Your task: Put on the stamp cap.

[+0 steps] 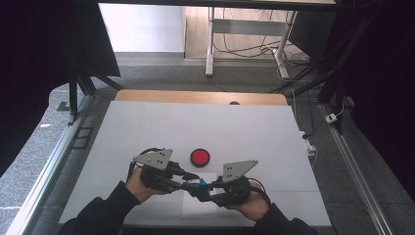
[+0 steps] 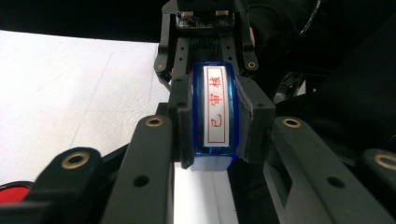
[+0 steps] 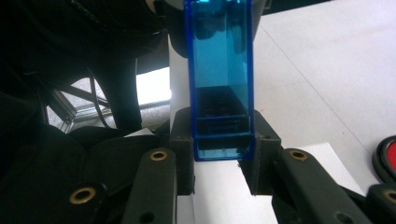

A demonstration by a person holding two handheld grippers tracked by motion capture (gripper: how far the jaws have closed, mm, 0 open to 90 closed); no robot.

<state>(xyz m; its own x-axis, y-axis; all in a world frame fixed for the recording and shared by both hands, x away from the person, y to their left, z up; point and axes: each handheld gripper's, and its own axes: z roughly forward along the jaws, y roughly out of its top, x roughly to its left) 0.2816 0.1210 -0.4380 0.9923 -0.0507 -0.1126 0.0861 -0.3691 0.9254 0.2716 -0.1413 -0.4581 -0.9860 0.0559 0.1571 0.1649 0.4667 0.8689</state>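
Blue stamp (image 2: 215, 116) clamped between both grippers' jaws, left gripper (image 1: 183, 177) and right gripper (image 1: 204, 188) (opposite ends), long axis bridging them above bench (image 1: 147, 127).

Our forearms enter from bottom of high view, dark sleeves, angled inward toward each other. Our left hand (image 1: 138, 185) wraps left gripper (image 1: 188, 177), jaws pointing right. Our right hand (image 1: 250, 205) cups right gripper (image 1: 196, 187) from below, jaws pointing left. Tips of both meet at centre. Each pair of jaws pressed tight on same small object held between us, above table.
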